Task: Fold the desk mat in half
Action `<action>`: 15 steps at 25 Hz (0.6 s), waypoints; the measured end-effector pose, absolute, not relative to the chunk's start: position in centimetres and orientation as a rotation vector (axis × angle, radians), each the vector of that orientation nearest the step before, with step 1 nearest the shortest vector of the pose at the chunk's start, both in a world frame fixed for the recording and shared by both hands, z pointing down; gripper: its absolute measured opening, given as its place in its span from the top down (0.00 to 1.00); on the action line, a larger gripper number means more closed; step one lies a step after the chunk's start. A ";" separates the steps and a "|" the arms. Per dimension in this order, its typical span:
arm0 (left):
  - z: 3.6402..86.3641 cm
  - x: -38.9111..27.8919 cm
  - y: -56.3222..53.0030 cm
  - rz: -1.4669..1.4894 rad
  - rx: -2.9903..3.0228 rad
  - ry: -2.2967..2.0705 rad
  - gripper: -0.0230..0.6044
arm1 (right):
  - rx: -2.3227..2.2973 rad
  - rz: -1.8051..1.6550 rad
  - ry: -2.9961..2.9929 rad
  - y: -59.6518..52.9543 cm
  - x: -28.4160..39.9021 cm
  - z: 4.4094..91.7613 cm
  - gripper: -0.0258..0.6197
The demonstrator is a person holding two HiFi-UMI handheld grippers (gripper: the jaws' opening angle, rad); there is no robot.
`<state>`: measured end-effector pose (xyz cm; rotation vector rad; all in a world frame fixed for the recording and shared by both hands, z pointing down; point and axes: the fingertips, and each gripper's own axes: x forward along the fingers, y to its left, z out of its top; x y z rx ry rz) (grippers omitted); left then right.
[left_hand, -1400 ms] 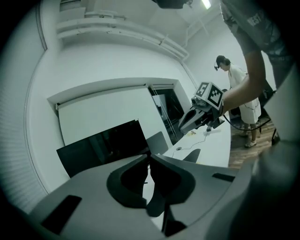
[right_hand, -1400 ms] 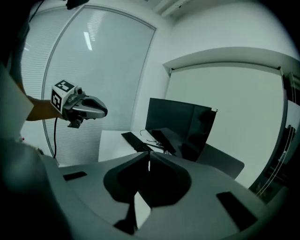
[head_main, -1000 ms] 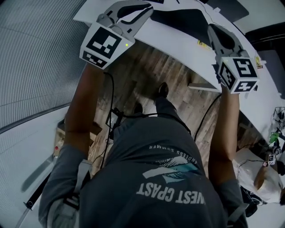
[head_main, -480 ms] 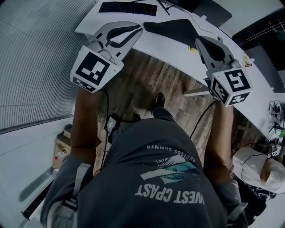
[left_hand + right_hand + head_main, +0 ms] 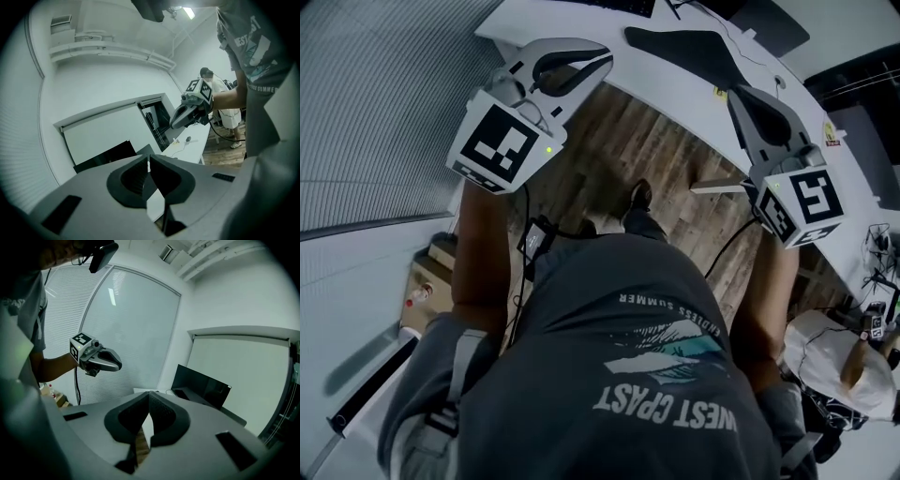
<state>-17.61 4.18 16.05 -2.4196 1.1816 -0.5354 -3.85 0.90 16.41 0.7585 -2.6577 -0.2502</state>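
1. The desk (image 5: 675, 94) runs slantwise across the top of the head view, and its long front edge faces the person.
2. The desk mat (image 5: 684, 52) lies dark on the desk's top, back from the desk's front edge and just right of the keyboard (image 5: 628, 6) at the desk's far side. Whether the mat is doubled over I cannot tell.
3. The left tongs (image 5: 606, 59) are closed, pads together with nothing between them. They are held in the air at the desk's front edge, towards the desk's left end.
4. The right tongs (image 5: 734, 92) are likewise closed and empty. They are held at the desk's front edge further right, with their tip near the mat's right-hand corner as seen from above; contact cannot be judged there.
5. Neither pair of tongs grips the mat.
6. Below the desk's front edge, bare wood floor (image 5: 656, 159) lies open between the desk and the person's feet.
7. Left of the desk stands a wall of slatted blinds (image 5: 375, 112), bounding that side.
8. Off the desk's right end, a second person (image 5: 848, 361) sits low in the corner, well apart from both tongs.
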 end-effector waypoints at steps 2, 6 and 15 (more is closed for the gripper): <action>16.7 -18.1 4.6 -0.530 -2.434 1.198 0.91 | 0.748 -0.248 -2.658 1.3 -4.1 16.6 0.92; 17.7 -19.1 5.2 -0.526 -2.456 1.211 0.91 | 0.740 -0.251 -2.651 1.5 -4.7 17.0 0.92; 20.3 -20.2 8.4 -0.588 -2.465 1.272 0.91 | 0.697 -0.232 -2.649 3.2 -5.5 19.0 0.92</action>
